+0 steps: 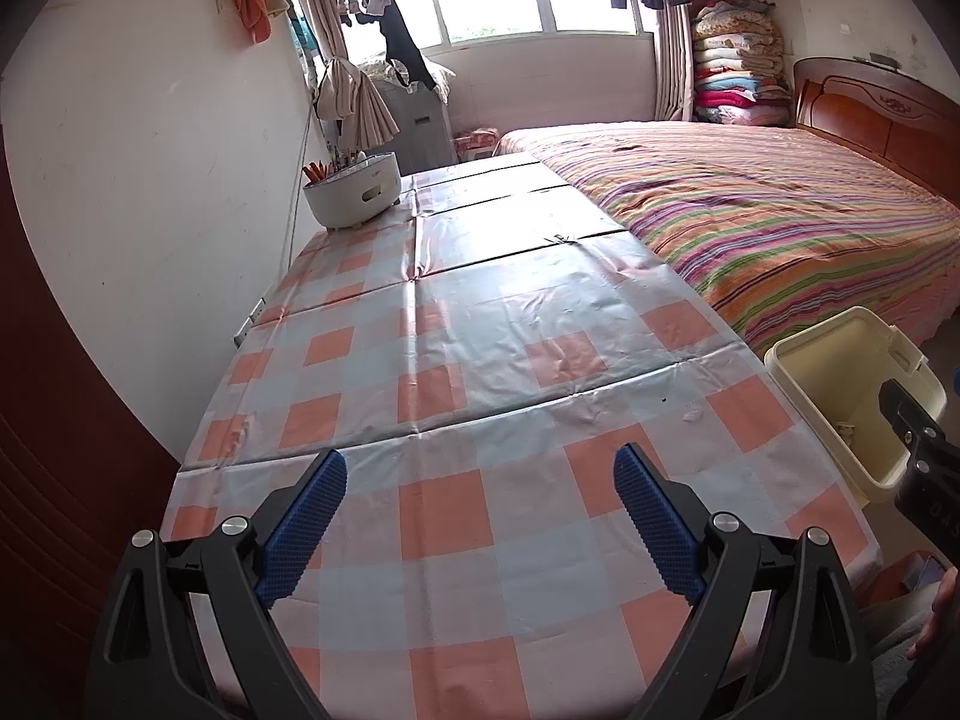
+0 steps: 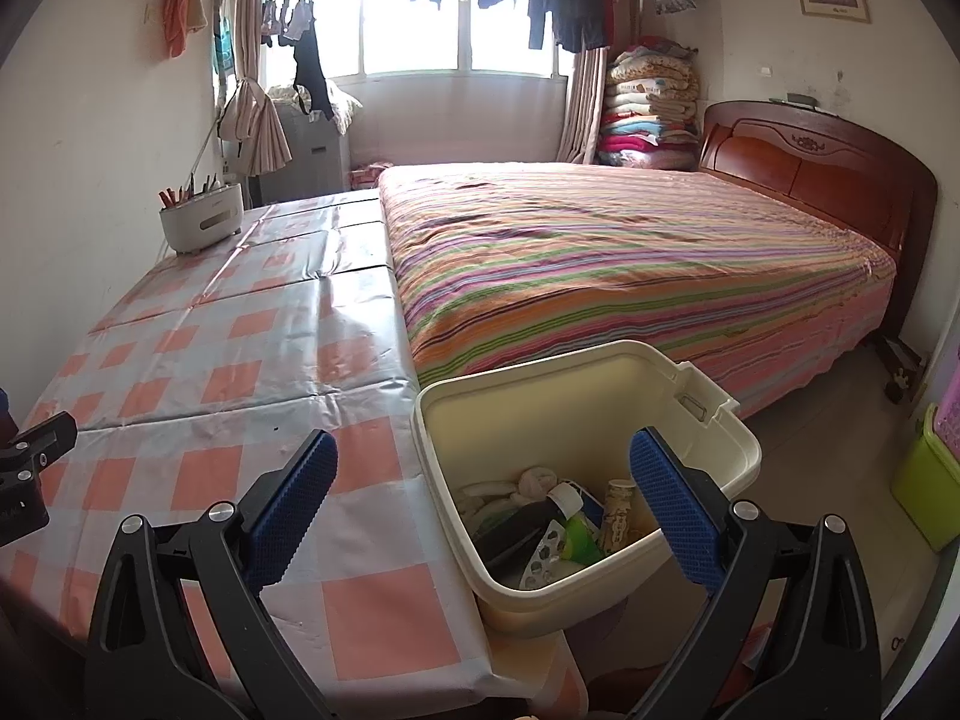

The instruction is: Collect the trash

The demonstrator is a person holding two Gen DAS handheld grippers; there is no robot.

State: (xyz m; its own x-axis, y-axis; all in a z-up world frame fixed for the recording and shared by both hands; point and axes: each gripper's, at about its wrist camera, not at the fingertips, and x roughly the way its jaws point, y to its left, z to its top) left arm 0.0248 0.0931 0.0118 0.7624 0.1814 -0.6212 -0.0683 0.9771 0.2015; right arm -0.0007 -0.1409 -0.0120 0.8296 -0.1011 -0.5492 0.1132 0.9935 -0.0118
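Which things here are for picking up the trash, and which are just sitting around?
For the job:
cream trash bin
trash in it: dark bottle, blister pack, paper cup
left gripper, open
right gripper, open

Just sitting around:
white utensil holder
checked tablecloth
striped bed
folded blankets

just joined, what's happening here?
A person holds a claw in each hand over a table with a checked cloth. Both the left claw and right claw are open and empty. The cream bin beside the table already holds trash: a dark bottle, a blister pack and a paper cup. The only large item on the table is a white container at the far end.
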